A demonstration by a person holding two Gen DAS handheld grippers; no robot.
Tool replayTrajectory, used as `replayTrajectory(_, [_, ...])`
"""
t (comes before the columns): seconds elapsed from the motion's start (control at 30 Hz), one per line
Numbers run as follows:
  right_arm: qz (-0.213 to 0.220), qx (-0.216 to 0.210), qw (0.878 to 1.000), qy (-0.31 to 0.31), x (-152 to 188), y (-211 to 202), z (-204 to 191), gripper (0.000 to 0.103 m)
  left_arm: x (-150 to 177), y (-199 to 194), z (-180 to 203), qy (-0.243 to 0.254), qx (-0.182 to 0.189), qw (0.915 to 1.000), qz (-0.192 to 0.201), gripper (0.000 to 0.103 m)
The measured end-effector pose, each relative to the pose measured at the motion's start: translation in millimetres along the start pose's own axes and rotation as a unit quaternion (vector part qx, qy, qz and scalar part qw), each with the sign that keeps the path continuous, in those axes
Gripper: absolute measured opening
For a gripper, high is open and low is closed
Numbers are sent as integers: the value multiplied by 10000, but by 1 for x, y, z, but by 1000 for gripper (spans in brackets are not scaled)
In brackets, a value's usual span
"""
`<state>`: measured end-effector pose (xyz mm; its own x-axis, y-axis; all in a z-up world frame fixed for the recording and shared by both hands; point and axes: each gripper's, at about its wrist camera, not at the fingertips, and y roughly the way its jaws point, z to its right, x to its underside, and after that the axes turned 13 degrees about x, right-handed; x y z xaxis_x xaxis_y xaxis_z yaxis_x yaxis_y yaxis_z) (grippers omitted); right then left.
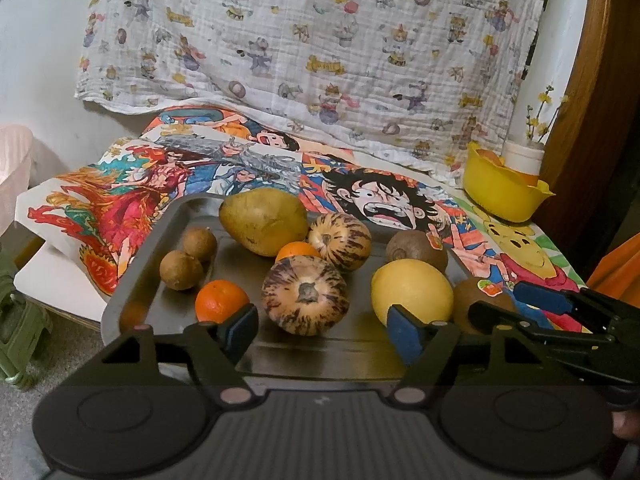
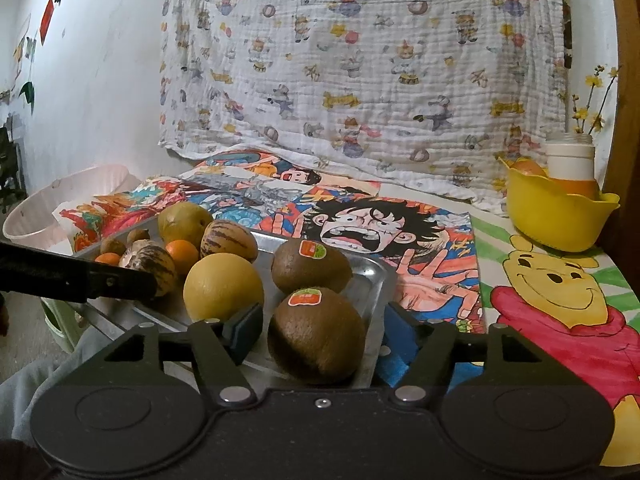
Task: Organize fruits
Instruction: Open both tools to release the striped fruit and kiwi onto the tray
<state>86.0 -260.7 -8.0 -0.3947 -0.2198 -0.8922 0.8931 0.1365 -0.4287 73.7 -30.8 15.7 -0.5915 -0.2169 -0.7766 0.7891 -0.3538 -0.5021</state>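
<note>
Fruit is sitting piled on the metal tray (image 1: pixel 132 264) in the left view: pear (image 1: pixel 262 220), two striped melons (image 1: pixel 305 295), oranges (image 1: pixel 221 301), lemon (image 1: pixel 412 290). The left gripper (image 1: pixel 322 326) is hovering wide at the near rim, holding nothing, probably lining up on the front melon.

The right view is showing the right gripper (image 2: pixel 318 334) gaping around the near kiwi (image 2: pixel 316 334), pads not pressing yet, likely so it can go over to the yellow bowl (image 2: pixel 560 216) in the far corner, which is already holding some fruit.
</note>
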Motion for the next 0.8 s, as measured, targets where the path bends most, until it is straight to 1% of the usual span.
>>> replayTrajectory(0.27, [59, 66, 9998, 178, 1, -2, 0, 77, -1, -8, 1, -9, 70, 9997, 224, 84])
replayTrajectory(0.5, [120, 108, 9994, 294, 0, -6, 2, 81, -3, -15, 3, 82, 27, 9990, 432, 92])
replayTrajectory(0.63, [157, 102, 9992, 352, 0, -8, 3, 86, -3, -18, 2, 63, -34, 9986, 521, 98])
replayTrajectory(0.8, [231, 74, 9988, 430, -1, -12, 4, 93, -3, -22, -3, -14, -119, 9980, 618, 102])
